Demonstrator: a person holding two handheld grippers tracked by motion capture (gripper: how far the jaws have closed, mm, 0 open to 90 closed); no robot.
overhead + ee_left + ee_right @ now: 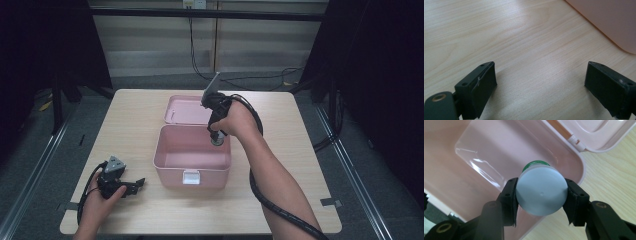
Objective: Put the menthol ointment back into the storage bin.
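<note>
Right gripper [541,195] is clamped on a white-capped bottle [541,193] with a green body — jaws on either side of the cap, held over the right end of the open pink box [170,150], centre of the high view. The box's lid [185,110] lies flat behind it. Left gripper [136,184] sits lower left on the table [130,115], jaws wide apart and empty — box corner [606,22] at upper right of its view.

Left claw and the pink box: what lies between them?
Nothing: bare wooden table. The left gripper view shows only wood grain between the open left claw and the pink box. The high view agrees.
</note>
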